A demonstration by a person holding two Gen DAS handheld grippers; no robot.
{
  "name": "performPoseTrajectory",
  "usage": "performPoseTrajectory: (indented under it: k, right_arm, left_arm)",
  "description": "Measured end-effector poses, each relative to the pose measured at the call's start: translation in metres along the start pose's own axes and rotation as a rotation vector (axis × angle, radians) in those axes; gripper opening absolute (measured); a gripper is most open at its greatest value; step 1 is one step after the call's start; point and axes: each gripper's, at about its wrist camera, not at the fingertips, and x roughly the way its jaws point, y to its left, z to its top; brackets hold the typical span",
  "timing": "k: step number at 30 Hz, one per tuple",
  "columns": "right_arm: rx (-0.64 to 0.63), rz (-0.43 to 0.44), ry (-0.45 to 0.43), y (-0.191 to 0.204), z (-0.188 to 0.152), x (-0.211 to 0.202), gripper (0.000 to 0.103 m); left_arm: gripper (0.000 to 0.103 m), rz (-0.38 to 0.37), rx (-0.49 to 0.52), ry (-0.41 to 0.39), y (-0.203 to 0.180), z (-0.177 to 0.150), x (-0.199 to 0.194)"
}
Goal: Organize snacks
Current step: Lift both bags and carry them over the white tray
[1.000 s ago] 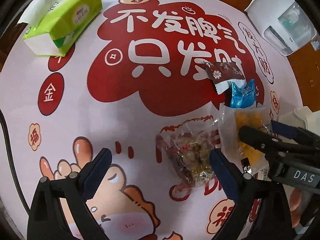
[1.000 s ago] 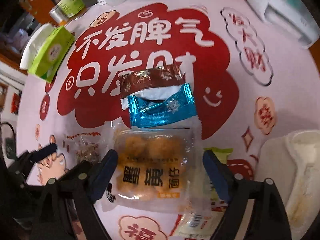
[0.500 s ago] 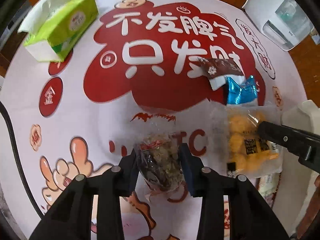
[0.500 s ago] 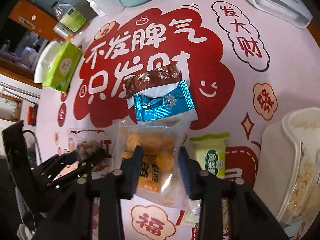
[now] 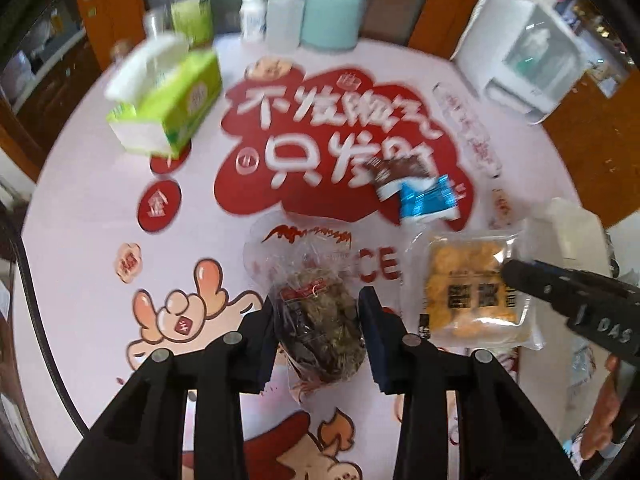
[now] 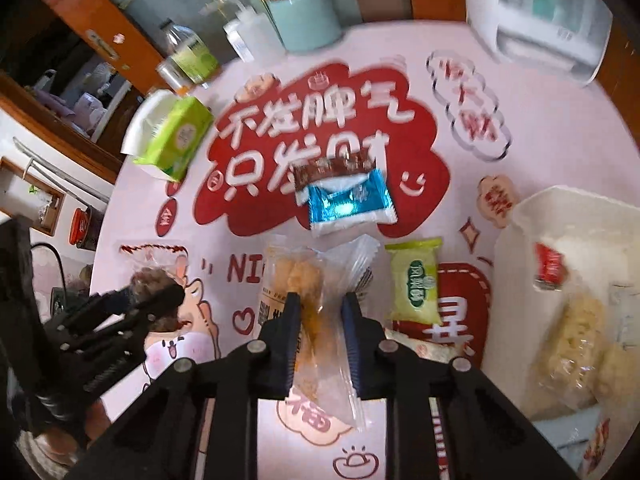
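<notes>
My left gripper (image 5: 318, 306) is shut on a clear bag of dark brown snack (image 5: 312, 264) and holds it above the printed tablecloth (image 5: 100, 200). The jaws of my right gripper (image 6: 321, 300) are closing, and their pads press the crumpled clear pack of yellow pastries (image 6: 296, 276) between them, lifted off the cloth. In the left wrist view that yellow pack (image 5: 468, 288) hangs at the right. A brown wrapper (image 6: 332, 168), a blue wrapper (image 6: 348, 204) and a green pack (image 6: 416, 280) lie on the cloth beyond.
A white bin (image 6: 520, 216) with several snacks in it stands at the right. A green tissue pack (image 5: 168, 100) sits at the left. Bottles and a teal canister (image 5: 330, 16) line the back edge, and a white appliance (image 5: 520, 52) stands at the back right.
Both grippers went from wide open over their packs to shut on them. Both then rose, so the table looks farther away and the packs hang off the cloth.
</notes>
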Motion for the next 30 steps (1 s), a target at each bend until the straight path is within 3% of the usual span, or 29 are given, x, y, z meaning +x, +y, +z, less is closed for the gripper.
performPoseTrajectory:
  k: [9, 17, 19, 24, 30]
  right_arm:
    - [-0.01, -0.006, -0.266, 0.005, -0.052, -0.116, 0.02]
    - [0.041, -0.076, -0.507, -0.027, -0.1, -0.219, 0.018]
    - [0.059, -0.105, -0.554, -0.038, -0.11, -0.237, 0.008]
    - [0.087, -0.192, -0.591, -0.068, -0.123, -0.253, 0.007]
    - [0.189, -0.232, -0.567, -0.121, -0.125, -0.249, 0.007]
  left_arm:
    - [0.036, -0.065, 0.042, -0.142, -0.037, -0.009, -0.094]
    - [0.036, -0.152, 0.149, -0.228, -0.118, -0.012, -0.144]
    - [0.036, -0.169, 0.189, -0.242, -0.143, -0.014, -0.149]
    - [0.036, -0.21, 0.3, -0.236, -0.219, -0.016, -0.143]
    - [0.037, -0.213, 0.387, -0.205, -0.288, -0.021, -0.116]
